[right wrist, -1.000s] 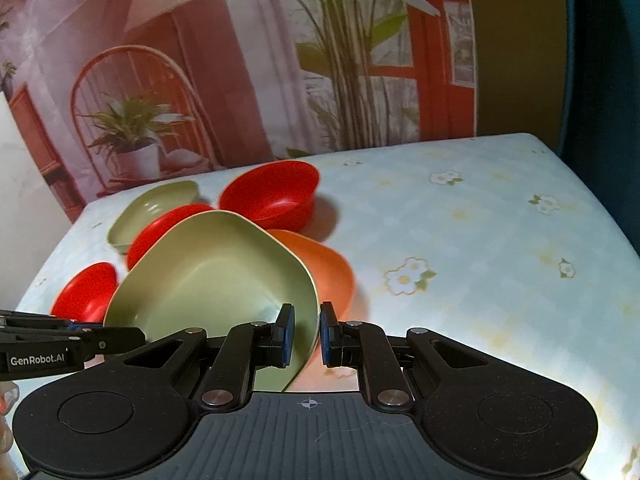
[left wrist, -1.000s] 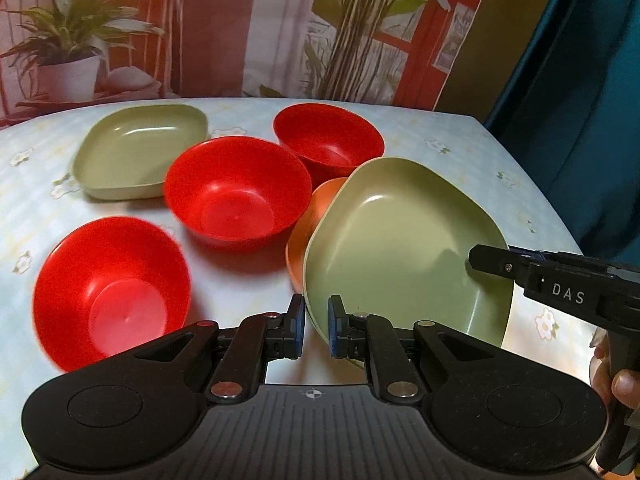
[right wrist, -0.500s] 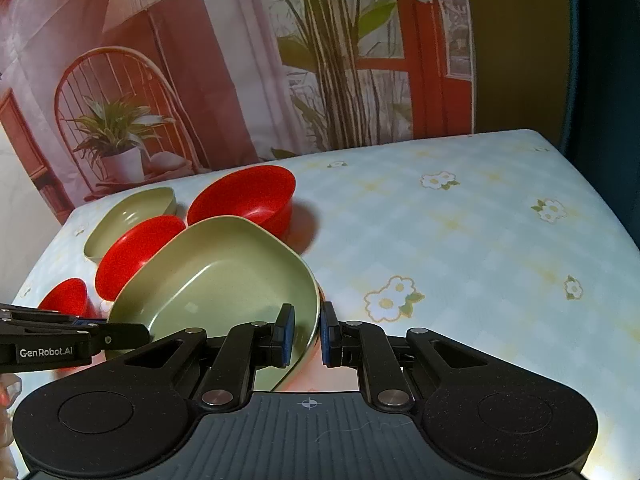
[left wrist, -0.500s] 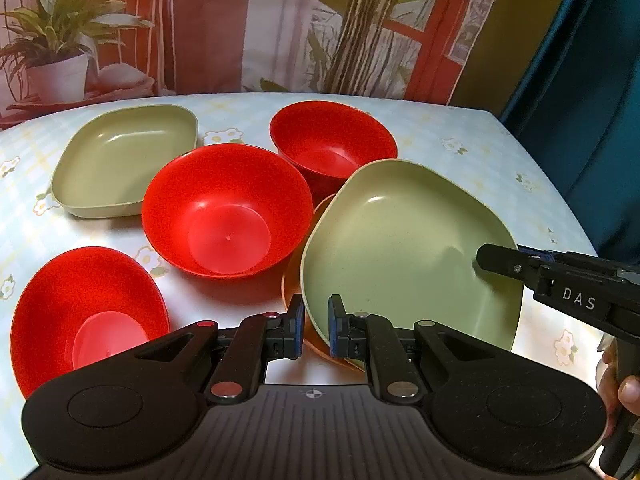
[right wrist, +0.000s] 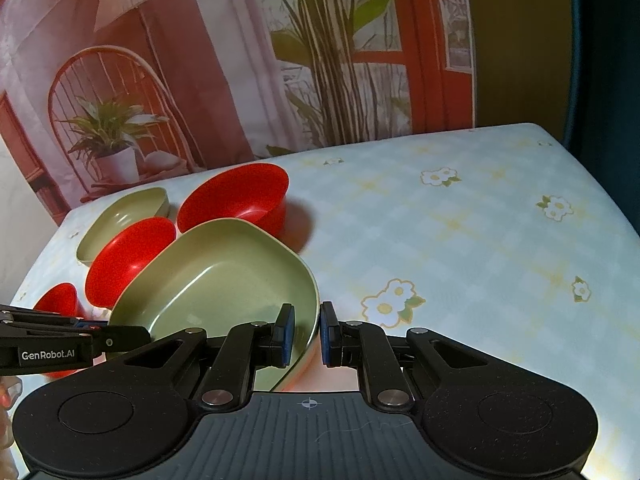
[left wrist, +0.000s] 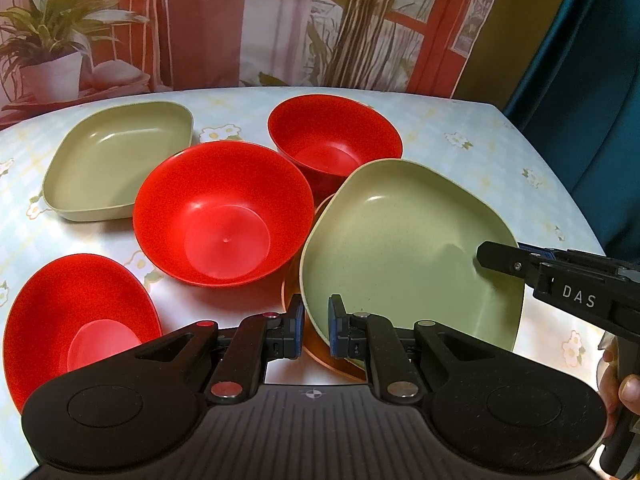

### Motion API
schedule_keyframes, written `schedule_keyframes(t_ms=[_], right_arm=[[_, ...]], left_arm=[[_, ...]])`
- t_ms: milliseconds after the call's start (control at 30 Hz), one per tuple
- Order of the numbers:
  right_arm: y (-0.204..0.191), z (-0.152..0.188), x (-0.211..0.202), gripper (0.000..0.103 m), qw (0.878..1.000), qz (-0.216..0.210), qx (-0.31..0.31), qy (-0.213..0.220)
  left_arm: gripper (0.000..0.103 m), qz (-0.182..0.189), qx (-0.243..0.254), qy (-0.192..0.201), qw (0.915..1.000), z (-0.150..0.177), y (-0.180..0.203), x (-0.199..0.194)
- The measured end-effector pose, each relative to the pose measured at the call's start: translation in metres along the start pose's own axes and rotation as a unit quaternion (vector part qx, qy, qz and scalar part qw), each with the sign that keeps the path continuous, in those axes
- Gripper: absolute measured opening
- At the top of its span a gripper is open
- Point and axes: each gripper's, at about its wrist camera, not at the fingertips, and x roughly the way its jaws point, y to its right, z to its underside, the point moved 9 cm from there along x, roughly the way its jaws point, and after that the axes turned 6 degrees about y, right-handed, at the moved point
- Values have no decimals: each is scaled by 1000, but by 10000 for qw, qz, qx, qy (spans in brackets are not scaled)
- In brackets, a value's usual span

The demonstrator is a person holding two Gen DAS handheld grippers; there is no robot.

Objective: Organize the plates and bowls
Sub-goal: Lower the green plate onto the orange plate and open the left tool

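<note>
A: Start at the left of the table. What's there?

B: In the left wrist view, a red bowl sits nearest at the left edge. Behind it lies a green square plate, empty. Just right of those stands a second red bowl, and farther back a third red bowl.

A: And the plate being handled?

B: A larger green plate sits nested on an orange plate, of which only the rim shows beneath it. It is right of the middle bowl, with the far bowl just behind.

A: The left gripper?

B: Its fingers are pinched on the near rim of that green plate, one pad inside, one outside.

A: The right gripper?

B: In its own view it clamps the same plate's rim at the right side, with the wall between the pads. In the left view it reaches over the plate's right edge, a hand on its handle.

A: Beyond that?

B: Bare flowered tablecloth, and a backdrop printed with plants and a chair.
</note>
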Motion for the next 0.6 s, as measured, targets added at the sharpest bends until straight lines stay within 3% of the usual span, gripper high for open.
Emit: schedule_keyframes(t_ms=[600], right_arm=[[2, 0, 8, 12, 10000, 38, -27, 12]], left_arm=[[13, 21, -42, -32, 10000, -2, 0, 5]])
